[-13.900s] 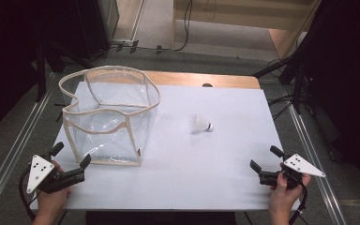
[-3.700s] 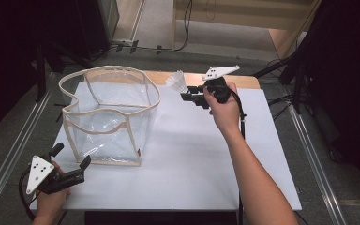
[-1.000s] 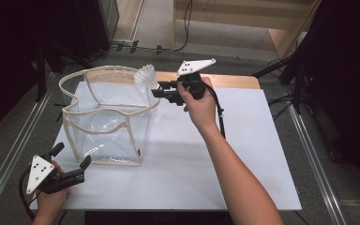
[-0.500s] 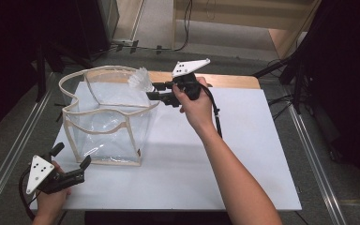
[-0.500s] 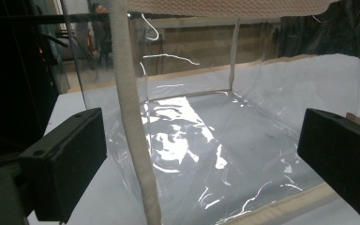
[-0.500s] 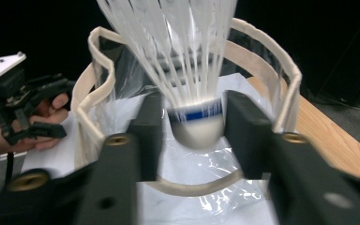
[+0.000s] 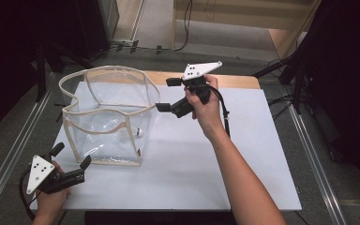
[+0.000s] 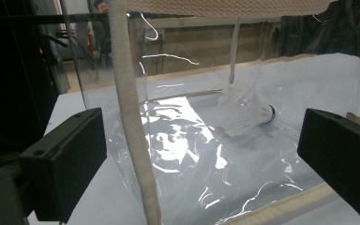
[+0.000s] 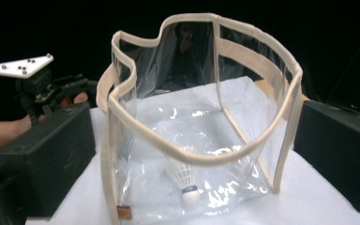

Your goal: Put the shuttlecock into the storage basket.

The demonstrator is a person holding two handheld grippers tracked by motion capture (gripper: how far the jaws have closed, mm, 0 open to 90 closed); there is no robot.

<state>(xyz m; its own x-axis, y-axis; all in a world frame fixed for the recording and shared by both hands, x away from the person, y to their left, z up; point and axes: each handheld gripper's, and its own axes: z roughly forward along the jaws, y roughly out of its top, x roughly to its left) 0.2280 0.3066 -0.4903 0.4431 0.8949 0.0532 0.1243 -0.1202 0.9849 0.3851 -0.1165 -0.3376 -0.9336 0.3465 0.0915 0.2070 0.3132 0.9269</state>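
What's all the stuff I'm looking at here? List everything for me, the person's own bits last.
clear bag: one, transparent with beige trim, standing open on the left half of the table.
shuttlecock: one, white with a blue band at the cork, lying inside the clear bag on its bottom.
table: one, white top with a wooden strip along the far edge.
right gripper: one, black with a grey plate, held above the table beside the bag's rim, jaws open.
left gripper: one, black with a grey plate, at the table's near left corner, jaws open, facing the bag.
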